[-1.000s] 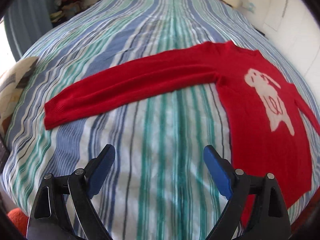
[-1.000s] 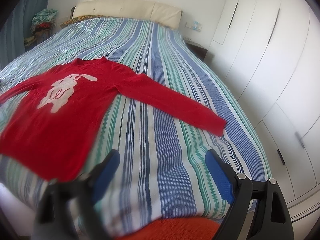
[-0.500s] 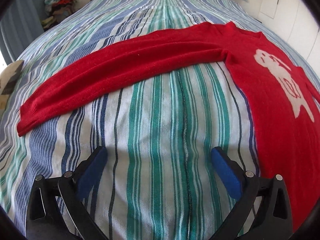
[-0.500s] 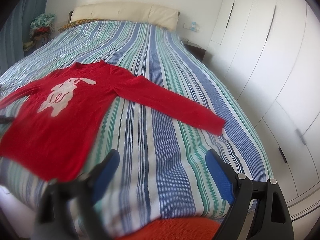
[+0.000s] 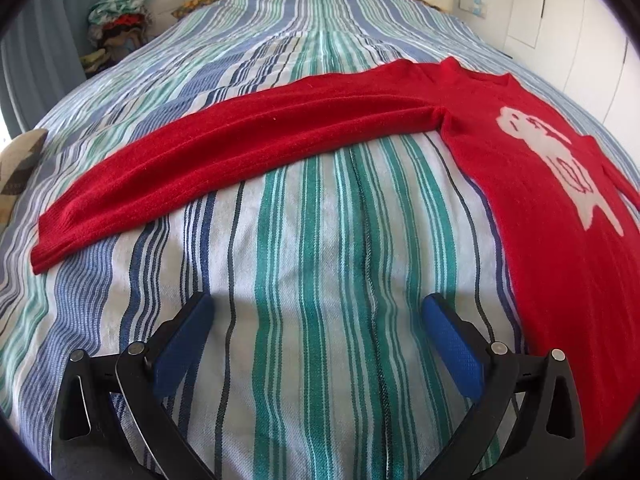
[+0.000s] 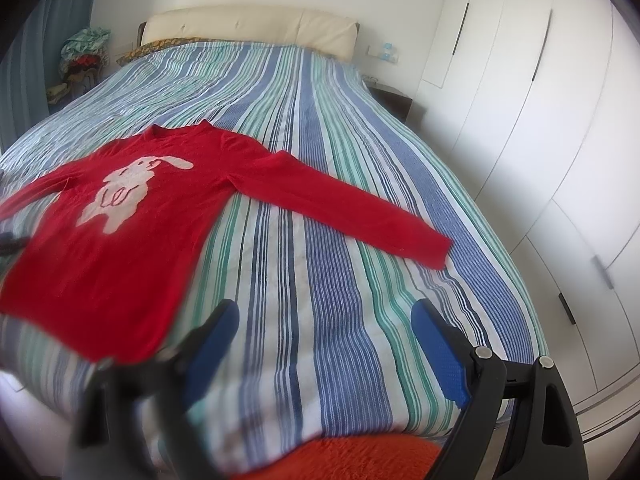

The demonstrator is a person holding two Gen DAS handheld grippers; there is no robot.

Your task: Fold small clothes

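With the red sweater (image 5: 540, 216) spread flat on the striped bed (image 5: 320, 280), both grippers' fingers (image 5: 452, 344) gape empty short of it, so a shallow pinch could snag bedcover instead of sleeve (image 5: 224, 160).

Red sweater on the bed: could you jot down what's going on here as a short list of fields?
garment: red sweater, flat, front up, white animal design
sleeves: both spread out sideways, unfolded
surface: striped bedspread
left gripper: open, empty, above bare bedspread near one sleeve
right gripper: open, empty, near the other sleeve
folding: not started
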